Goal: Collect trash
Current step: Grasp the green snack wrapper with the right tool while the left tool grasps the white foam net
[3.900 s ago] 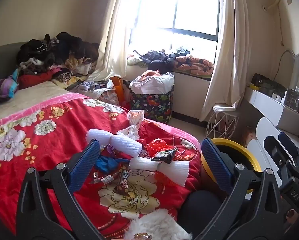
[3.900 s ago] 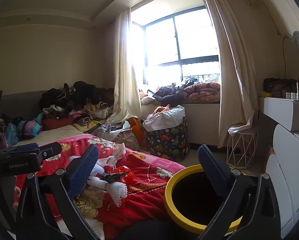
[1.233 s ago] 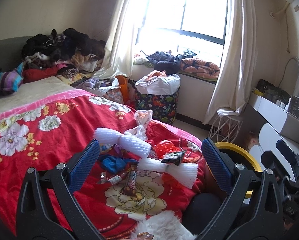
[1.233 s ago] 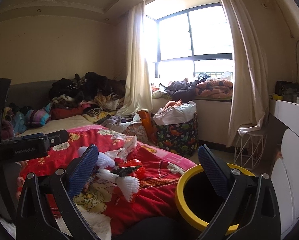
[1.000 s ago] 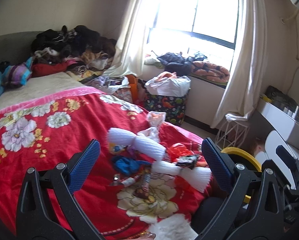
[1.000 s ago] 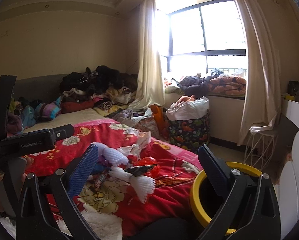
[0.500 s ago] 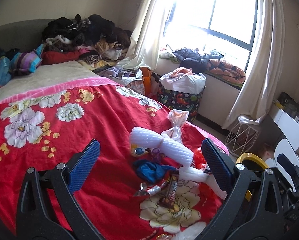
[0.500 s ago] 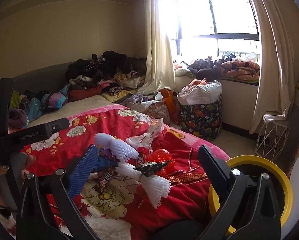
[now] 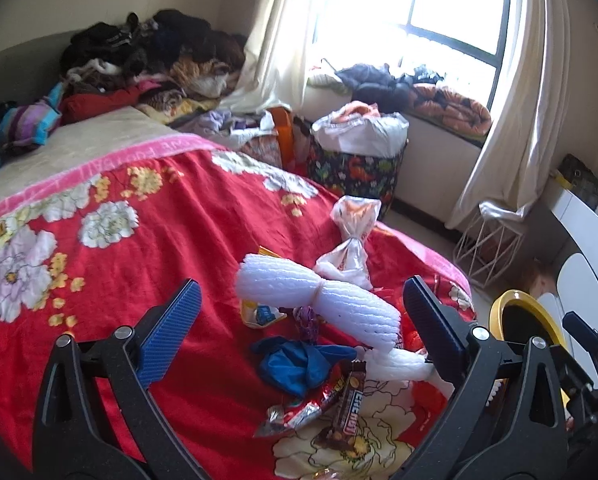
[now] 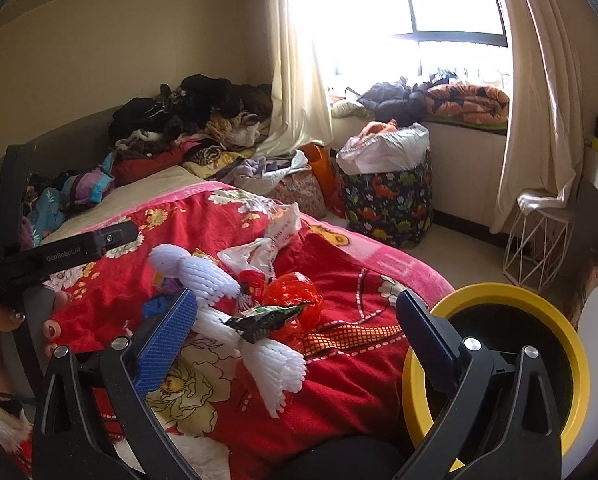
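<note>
Trash lies in a heap on the red flowered bedspread (image 9: 151, 240): a white foam net (image 9: 319, 300), a tied plastic bag (image 9: 353, 236), a crumpled blue wrapper (image 9: 299, 364), a brown candy bar wrapper (image 9: 349, 404). In the right wrist view I see the foam net (image 10: 203, 272), a second foam net (image 10: 271, 360), a red bag (image 10: 295, 292) and a dark snack packet (image 10: 271, 318). My left gripper (image 9: 299, 332) hangs open above the heap, empty. My right gripper (image 10: 295, 336) is open and empty over the bed's corner. A yellow-rimmed black bin (image 10: 539, 300) stands right of the bed.
Clothes are piled at the bed's head (image 9: 147, 60) and on the window sill (image 9: 399, 84). A dinosaur-print basket (image 10: 387, 196) stuffed with laundry stands on the floor beside a white wire stool (image 10: 535, 244). White furniture (image 9: 587, 224) lines the right wall. A hand (image 10: 3, 328) holds the left gripper.
Both grippers have swung left and moved closer over the bed, so the trash heap now sits larger between the fingers. The bin has slid to the right edge. Both stay open.
</note>
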`<action>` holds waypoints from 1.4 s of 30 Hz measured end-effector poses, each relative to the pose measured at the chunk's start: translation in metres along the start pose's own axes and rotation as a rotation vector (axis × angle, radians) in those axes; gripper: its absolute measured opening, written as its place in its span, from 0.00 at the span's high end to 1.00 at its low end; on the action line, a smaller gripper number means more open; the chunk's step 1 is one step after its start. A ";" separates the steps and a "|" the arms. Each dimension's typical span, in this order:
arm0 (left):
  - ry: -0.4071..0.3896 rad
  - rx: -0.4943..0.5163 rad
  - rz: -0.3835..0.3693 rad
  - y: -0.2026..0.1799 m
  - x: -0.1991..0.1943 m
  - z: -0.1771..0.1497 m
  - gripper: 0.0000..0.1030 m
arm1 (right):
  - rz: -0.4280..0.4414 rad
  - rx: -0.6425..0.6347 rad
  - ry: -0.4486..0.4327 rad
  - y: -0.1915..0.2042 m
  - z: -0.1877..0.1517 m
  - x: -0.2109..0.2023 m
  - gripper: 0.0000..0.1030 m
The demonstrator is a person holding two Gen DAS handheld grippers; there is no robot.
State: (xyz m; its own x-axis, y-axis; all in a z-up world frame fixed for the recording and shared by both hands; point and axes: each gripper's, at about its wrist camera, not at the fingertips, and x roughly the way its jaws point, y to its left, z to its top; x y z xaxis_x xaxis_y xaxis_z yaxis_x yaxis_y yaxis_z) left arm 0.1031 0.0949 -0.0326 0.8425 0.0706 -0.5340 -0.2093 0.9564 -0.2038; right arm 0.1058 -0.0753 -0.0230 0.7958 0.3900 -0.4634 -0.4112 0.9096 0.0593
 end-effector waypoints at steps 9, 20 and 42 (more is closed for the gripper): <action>0.052 -0.065 0.034 0.021 0.037 0.010 0.10 | -0.020 0.095 0.116 -0.010 0.012 0.042 0.06; 0.114 -0.154 -0.001 0.049 0.074 0.013 0.10 | 0.034 0.189 0.309 -0.017 0.005 0.096 0.21; 0.137 -0.237 -0.153 0.058 0.078 0.004 0.78 | 0.169 0.251 0.285 -0.020 0.006 0.091 0.89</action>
State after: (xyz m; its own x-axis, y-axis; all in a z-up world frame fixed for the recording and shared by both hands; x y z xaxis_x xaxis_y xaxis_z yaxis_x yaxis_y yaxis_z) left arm 0.1584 0.1573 -0.0825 0.8019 -0.1232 -0.5846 -0.2089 0.8590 -0.4675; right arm 0.1891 -0.0569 -0.0616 0.5566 0.5134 -0.6531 -0.3762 0.8567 0.3529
